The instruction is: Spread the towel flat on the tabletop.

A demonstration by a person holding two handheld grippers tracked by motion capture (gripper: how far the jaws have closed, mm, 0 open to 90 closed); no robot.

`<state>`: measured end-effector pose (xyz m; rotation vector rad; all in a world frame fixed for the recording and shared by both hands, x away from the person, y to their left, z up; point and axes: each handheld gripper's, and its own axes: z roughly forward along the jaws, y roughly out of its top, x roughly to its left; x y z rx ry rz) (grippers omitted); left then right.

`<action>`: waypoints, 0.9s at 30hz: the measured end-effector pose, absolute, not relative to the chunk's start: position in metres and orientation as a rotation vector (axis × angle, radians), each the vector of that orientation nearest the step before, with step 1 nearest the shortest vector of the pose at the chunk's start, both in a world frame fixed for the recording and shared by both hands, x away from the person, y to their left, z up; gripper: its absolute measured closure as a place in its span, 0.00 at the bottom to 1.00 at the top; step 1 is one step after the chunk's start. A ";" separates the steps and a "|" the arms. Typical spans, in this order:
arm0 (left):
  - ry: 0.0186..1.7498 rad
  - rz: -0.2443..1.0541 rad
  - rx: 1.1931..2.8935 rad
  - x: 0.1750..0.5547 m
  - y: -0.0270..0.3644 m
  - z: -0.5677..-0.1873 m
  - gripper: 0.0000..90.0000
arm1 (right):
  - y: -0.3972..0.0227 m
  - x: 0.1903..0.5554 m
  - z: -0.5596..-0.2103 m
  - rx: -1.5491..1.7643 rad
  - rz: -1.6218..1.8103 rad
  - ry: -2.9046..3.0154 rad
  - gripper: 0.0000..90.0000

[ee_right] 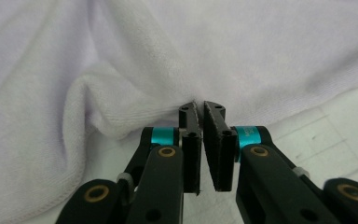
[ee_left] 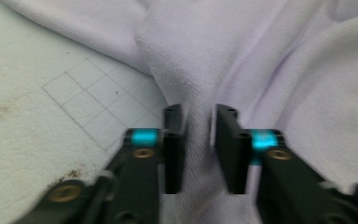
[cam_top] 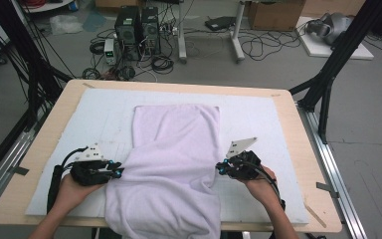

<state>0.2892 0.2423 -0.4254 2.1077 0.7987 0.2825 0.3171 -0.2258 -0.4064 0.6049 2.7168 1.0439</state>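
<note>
towel (cam_top: 171, 164): soft, limp, light, grab edges | left claw (cam_top: 118, 172) at 9 o'clock: apart, fold between, unpinched | right claw (cam_top: 221, 167) at 3 o'clock: closed on edge | tabletop (cam_top: 298, 149)

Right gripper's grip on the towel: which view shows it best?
Right gripper view: the right gripper has its jaws nearly together, pinching a thin fold of the towel. The high view shows it at the towel's right edge, jaws too small to read. The left gripper view shows towel folds.
</note>
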 end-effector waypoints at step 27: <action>0.928 0.312 2.072 0.368 0.193 -0.440 0.96 | -0.185 0.336 -0.437 0.563 1.074 2.734 0.83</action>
